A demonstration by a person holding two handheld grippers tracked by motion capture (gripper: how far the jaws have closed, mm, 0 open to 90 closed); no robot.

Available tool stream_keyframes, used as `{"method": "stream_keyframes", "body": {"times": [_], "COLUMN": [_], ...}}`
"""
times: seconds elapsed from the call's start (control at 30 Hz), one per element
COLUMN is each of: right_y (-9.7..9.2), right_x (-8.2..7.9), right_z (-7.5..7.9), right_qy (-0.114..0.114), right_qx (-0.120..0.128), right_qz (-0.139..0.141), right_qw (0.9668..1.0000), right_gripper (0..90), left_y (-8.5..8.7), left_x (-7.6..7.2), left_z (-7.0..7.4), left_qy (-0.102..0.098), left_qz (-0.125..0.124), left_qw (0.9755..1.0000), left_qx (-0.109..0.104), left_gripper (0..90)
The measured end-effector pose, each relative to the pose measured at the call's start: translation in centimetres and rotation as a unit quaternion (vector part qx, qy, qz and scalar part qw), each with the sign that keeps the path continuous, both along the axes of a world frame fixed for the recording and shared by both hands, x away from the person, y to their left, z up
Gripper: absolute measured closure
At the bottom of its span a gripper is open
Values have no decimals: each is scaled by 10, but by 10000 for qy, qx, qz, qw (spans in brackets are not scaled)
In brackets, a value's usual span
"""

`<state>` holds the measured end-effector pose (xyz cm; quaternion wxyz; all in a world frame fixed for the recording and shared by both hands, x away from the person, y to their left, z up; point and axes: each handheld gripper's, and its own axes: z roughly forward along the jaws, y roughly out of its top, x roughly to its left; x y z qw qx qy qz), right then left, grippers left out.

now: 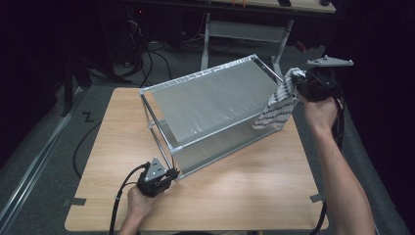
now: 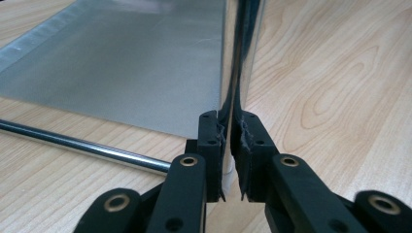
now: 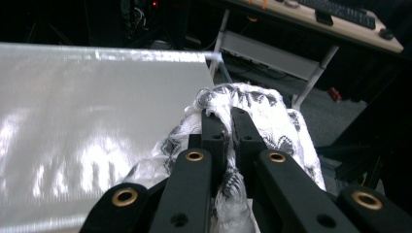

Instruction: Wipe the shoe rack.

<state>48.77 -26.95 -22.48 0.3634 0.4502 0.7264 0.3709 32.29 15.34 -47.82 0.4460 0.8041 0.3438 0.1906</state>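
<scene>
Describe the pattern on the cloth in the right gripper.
White with black print, cloth; clearest in the right gripper view.

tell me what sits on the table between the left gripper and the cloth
The metal rack, in the high view: left gripper clamps its near corner, cloth hangs at its far end.

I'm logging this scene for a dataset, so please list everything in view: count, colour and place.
metal rack: one, silver, lying tilted on its side across the middle of the table.
cloth: one, white with black pattern, hanging at the rack's far right corner from the right claw.
table: one, light wood, under the rack.
tape strips: two, grey, on the table's left and right near edges.
floor cables: several, black, left of the table and beyond it.
desk: one, light top on a white frame, in the dark background.
left claw: one, black, shut on the rack's near corner post.
right claw: one, black, shut on the cloth.
forearms: two, entering from the bottom edge.
</scene>
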Motion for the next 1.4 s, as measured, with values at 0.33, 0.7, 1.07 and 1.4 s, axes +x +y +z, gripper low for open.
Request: {"method": "stream_keyframes", "body": {"times": [0.33, 0.7, 1.07, 1.4], "right_y": [35, 42, 38, 45], "right_x": [24, 38, 21, -10], "right_z": [-31, -80, -100, -103], "right_qy": [162, 757, 698, 552], "right_qx": [-1, -290, -351, -313], "right_qz": [236, 266, 367, 692], "right_qw": [9996, 9964, 9963, 9956], "right_gripper": [871, 857, 866, 868], "left_y": [0, 0, 2, 4], "left_x": [-1, -1, 0, -1], "left_z": [0, 0, -1, -3], "left_qy": [5, 6, 8, 153], "left_qz": [-92, -151, 66, 484], "left_qw": [10000, 9999, 10000, 9978], "left_qx": [-6, -3, -50, -432], "left_gripper": [818, 818, 818, 818]}}
